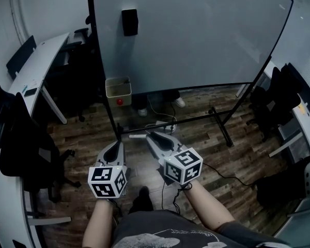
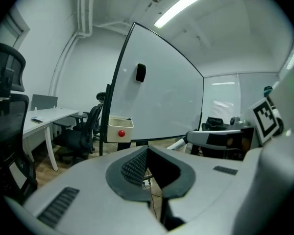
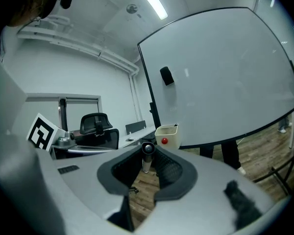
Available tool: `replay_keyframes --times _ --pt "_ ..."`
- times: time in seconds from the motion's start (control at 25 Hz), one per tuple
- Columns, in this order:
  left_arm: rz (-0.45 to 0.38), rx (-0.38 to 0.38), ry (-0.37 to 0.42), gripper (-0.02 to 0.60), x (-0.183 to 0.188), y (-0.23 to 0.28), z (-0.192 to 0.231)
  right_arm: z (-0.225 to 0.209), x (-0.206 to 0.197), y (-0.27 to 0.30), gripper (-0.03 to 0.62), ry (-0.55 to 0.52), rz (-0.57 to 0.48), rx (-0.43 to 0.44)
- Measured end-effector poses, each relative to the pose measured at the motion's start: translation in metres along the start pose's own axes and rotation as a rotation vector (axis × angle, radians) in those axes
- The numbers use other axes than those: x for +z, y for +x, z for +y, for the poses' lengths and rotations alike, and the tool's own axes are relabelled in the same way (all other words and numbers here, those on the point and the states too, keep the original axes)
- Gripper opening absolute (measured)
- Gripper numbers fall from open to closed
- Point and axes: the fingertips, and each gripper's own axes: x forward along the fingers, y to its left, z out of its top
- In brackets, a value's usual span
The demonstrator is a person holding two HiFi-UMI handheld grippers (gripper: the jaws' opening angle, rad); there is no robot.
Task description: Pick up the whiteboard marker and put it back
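Note:
A white whiteboard marker (image 1: 137,136) lies crosswise in my right gripper (image 1: 151,136), its end sticking out to the left. In the right gripper view the marker (image 3: 147,156) shows end-on, pinched between the padded jaws of the right gripper (image 3: 147,150), which is shut on it. My left gripper (image 1: 115,145) hovers beside it over the floor; in the left gripper view the left gripper (image 2: 147,150) has its jaw tips meeting with nothing between them. Ahead stands a large whiteboard (image 1: 196,35) with a black eraser (image 1: 129,22). A cream tray (image 1: 118,88) with a red dot hangs at the board's lower left corner.
The whiteboard's black stand foot (image 1: 219,123) and loose cables (image 1: 163,124) lie on the wooden floor ahead. A white desk (image 1: 39,66) and a black office chair (image 1: 26,149) stand at the left. More black chairs (image 1: 279,94) and a desk crowd the right side.

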Motion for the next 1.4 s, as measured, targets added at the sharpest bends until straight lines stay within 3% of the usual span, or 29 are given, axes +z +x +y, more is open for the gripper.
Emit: replay_keyframes --times 0.28,0.72,1.4 --pt "-0.002 0.008 -0.023 0.012 -0.02 -0.037 -0.017 0.023 -0.024 -0.036 0.084 0.014 0.018 -0.005" --pt "0.005 0.007 -0.012 0.012 -0.032 -0.065 -0.036 0.036 -0.03 -0.066 0.084 0.012 0.011 -0.009" --pt "-0.001 0.011 0.0 0.014 -0.023 -0.051 -0.034 0.019 -0.021 -0.061 0.084 0.036 -0.008 -0.019"
